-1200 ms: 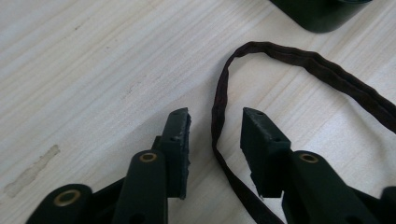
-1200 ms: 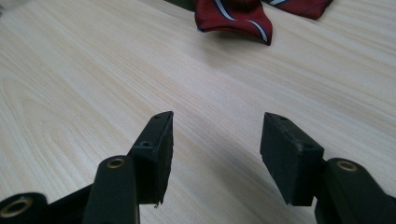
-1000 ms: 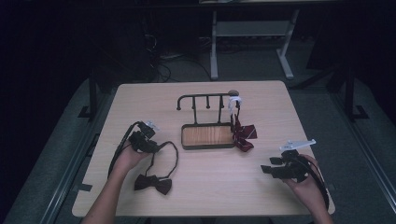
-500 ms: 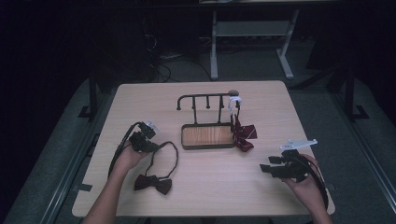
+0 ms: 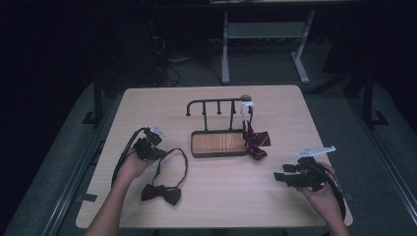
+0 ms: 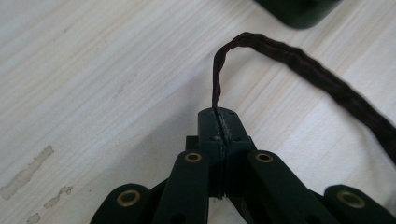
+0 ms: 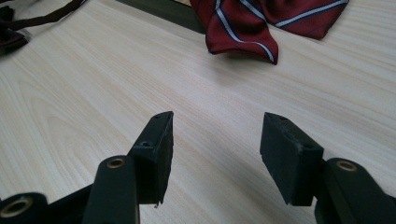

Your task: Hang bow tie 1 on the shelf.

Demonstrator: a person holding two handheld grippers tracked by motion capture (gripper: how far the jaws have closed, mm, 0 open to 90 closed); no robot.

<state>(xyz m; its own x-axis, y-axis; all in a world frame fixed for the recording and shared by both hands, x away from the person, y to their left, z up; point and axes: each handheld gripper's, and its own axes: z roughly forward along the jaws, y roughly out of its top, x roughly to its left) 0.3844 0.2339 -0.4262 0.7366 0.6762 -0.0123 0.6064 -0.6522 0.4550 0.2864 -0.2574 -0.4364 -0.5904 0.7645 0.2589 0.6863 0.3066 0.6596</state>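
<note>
Toward nine o'clock on the table (image 5: 147, 103), we see the left gripper (image 5: 147, 147) with its jaws pressed together on the thin strap (image 6: 217, 74) of a dark bow tie (image 5: 161, 193). From the clamped tips the strap rises, bends over toward three o'clock and loops across the wood, while the bow itself lies at about six o'clock from that gripper, near the table's front edge. At centre stands a black rack (image 5: 219, 105) on a wooden base. A striped red bow tie (image 7: 261, 23) lies against the rack's three o'clock end. Near four o'clock, the right gripper (image 7: 215, 154) rests with its jaws spread apart, holding nothing, the striped tie well ahead at its twelve o'clock.
</note>
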